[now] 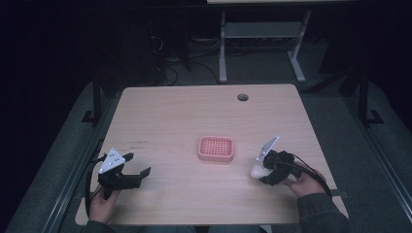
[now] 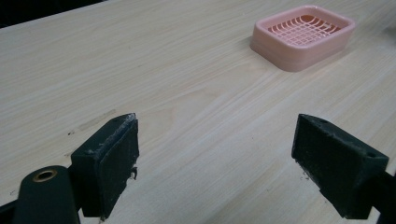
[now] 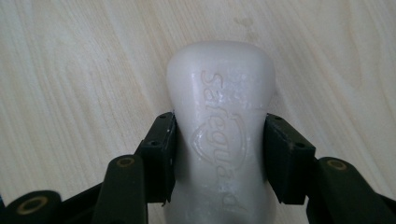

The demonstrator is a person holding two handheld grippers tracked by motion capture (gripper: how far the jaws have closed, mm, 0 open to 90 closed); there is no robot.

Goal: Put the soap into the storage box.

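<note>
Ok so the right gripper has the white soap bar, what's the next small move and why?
Probably lift the soap bar slightly off the table, then carry it toward the pink soap dish. The right gripper has its jaws pressed on both sides of the bar, so the grip looks set, and the dish sits empty just beyond it. The left gripper is open, well away from the dish.

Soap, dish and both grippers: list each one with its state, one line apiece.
Soap bar: white, embossed face up, clamped at both sides.
Soap dish: pink, upright on the table, grid insert bare, nothing in it.
Right gripper: shut on the soap bar, fingers pressing its sides.
Left gripper: open, nothing between its fingers, low over the table.
</note>
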